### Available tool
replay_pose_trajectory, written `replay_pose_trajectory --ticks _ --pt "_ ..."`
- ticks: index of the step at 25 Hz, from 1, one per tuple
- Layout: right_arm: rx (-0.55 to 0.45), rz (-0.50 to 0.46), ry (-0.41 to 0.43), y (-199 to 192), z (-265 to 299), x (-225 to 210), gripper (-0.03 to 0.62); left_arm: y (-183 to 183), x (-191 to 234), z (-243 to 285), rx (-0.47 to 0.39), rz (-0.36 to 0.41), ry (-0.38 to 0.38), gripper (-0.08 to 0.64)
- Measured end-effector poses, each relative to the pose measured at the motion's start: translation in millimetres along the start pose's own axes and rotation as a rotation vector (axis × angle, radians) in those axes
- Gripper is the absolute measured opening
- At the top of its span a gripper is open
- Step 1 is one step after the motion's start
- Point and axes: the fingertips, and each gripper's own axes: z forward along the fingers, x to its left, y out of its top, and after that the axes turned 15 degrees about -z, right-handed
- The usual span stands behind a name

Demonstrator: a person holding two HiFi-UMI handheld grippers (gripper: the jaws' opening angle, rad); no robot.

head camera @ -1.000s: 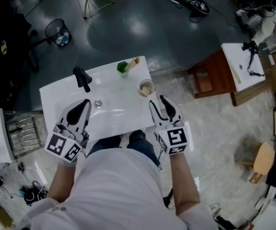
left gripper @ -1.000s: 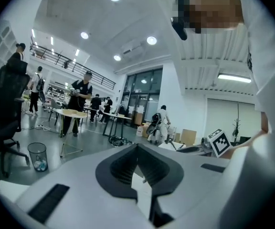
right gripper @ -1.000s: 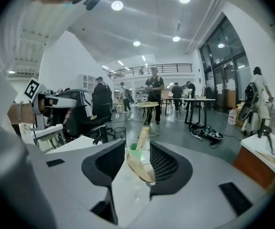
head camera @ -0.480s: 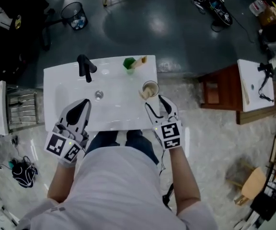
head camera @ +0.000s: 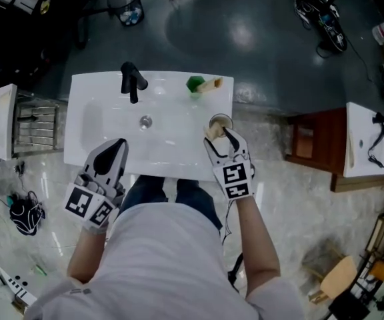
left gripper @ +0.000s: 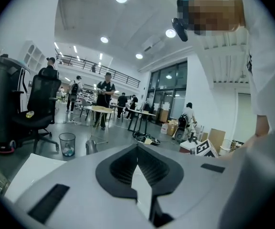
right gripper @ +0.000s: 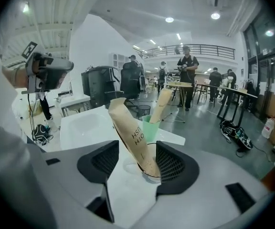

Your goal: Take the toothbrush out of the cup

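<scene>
approach step in hand: right gripper [right gripper: 137, 160], jaws opening and gripping nothing yet, frames the paper-wrapped toothbrush [right gripper: 130, 130] leaning in the clear cup [head camera: 221, 120] on the washbasin [head camera: 105, 129]; next it should close and lift; left gripper [left gripper: 138, 168] clenched, empty.

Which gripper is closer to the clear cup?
Right. The right gripper is at the clear cup, opening jaws either side of the wrapped toothbrush, not pressing it. The left gripper, shut, is far left of it, at the near edge of the sink.
</scene>
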Motion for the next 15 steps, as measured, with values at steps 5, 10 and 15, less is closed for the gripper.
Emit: replay_pose_trajectory --ticks 5,10,15 --pt "0.010 -0.049 0.010 1 13 -3 0.232 -2 1 -3 -0.010 -0.005 0.028 0.017" --pt "0.006 -0.068 0.009 5 21 -5 0.184 1 4 -5 -0.017 -0.005 0.046 0.017" --pt "0.002 -0.078 -0.014 8 23 -10 0.124 5 7 -3 -0.022 -0.002 0.051 0.017"
